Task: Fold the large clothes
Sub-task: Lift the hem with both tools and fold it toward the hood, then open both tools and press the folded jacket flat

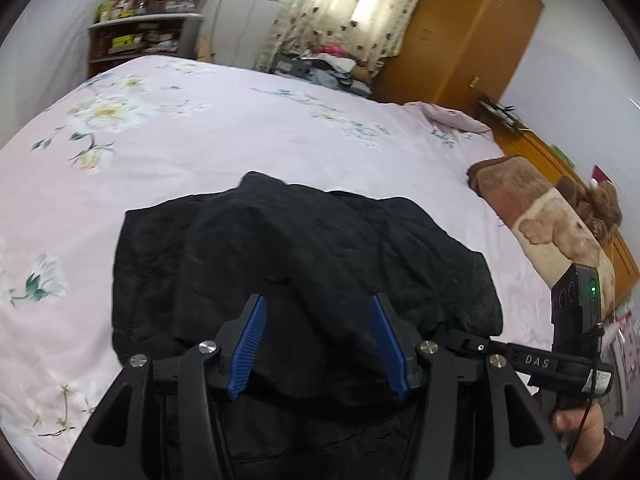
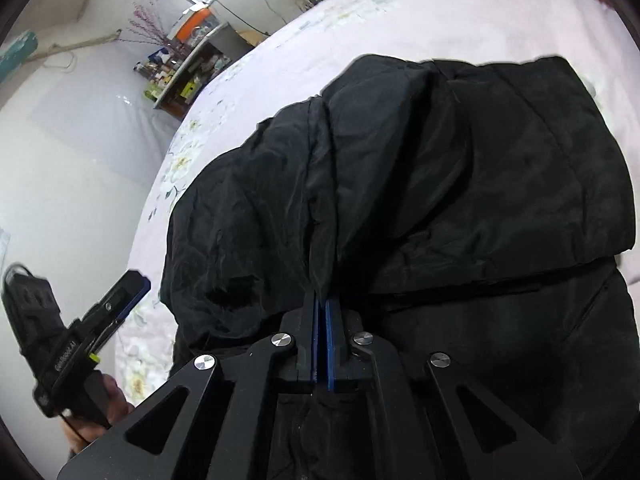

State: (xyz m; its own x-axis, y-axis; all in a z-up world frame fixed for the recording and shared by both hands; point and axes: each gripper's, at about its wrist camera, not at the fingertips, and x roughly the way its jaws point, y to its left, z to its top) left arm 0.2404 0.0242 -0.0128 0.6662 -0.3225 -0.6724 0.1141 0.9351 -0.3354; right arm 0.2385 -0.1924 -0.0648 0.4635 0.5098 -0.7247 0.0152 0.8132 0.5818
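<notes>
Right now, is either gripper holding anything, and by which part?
The right gripper is shut on a fold of the black jacket near its front edge. The left gripper is open above the jacket, holding nothing.

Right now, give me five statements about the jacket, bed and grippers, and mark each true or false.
1. The jacket is black. True.
2. It lies on a bed with a floral sheet. True.
3. The left gripper is shut. False: its blue fingers stand apart over the jacket, pressing nothing.
4. The right gripper is wide open. False: its jaws are closed, with a fold of jacket running to the tips.
5. The jacket hangs on a hanger. False: it lies folded over itself on the bed.
</notes>
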